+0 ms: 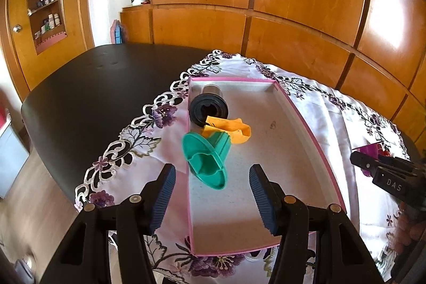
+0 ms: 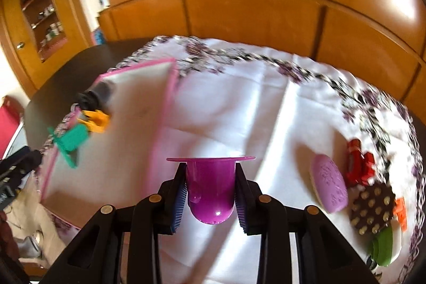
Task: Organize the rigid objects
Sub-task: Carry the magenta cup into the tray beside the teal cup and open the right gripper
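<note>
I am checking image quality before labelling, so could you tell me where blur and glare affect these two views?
Left wrist view: sharp on the pink tray, with glare on the wooden panels at upper right. Right wrist view: tablecloth and tray smeared by motion blur, while the held purple cup stays sharp.

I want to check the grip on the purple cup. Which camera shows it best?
The right wrist view: the purple cup sits centred, clamped between the right gripper's pads. The left wrist view catches only a purple sliver at its right edge.
</note>
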A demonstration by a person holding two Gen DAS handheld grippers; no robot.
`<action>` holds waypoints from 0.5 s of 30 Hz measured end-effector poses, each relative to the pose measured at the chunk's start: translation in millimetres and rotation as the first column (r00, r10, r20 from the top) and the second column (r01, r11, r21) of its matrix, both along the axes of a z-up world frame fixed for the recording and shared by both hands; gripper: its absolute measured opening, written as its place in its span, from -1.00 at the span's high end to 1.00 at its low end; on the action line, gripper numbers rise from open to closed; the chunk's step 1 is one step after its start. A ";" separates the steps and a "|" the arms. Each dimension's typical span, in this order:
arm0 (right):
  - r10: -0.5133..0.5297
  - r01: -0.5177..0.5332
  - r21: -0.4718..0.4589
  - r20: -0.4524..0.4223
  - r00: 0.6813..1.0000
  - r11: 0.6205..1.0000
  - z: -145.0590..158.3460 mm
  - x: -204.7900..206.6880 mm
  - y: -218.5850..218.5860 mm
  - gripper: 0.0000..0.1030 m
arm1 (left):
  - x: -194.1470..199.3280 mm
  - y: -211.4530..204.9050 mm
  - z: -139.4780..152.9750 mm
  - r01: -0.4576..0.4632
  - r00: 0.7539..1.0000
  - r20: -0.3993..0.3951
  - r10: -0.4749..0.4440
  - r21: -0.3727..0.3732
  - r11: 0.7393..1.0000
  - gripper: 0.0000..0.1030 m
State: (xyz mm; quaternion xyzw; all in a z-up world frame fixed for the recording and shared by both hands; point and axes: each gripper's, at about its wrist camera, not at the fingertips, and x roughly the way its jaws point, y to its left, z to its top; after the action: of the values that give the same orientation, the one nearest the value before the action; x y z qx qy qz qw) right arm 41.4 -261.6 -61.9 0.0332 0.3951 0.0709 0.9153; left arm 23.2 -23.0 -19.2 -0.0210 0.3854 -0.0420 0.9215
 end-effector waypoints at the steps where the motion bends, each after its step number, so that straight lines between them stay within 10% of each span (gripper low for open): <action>1: 0.016 -0.016 0.003 0.005 1.000 1.000 2.9 0.6 6.4 0.38 | 0.2 0.8 0.5 -0.002 1.000 0.000 0.002 -0.001 1.000 -0.14; 15: 0.201 -0.201 -0.013 -0.034 0.979 0.979 -4.2 12.8 88.4 0.38 | 4.5 13.6 3.9 -0.048 0.999 0.007 0.048 -0.010 0.999 -0.14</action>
State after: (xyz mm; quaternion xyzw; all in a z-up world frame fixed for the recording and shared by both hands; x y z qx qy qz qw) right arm 54.2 -173.1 -66.2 -0.0130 0.4119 0.1592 0.8971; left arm 27.7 -9.4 -15.3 -0.0347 0.3811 -0.0219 0.9236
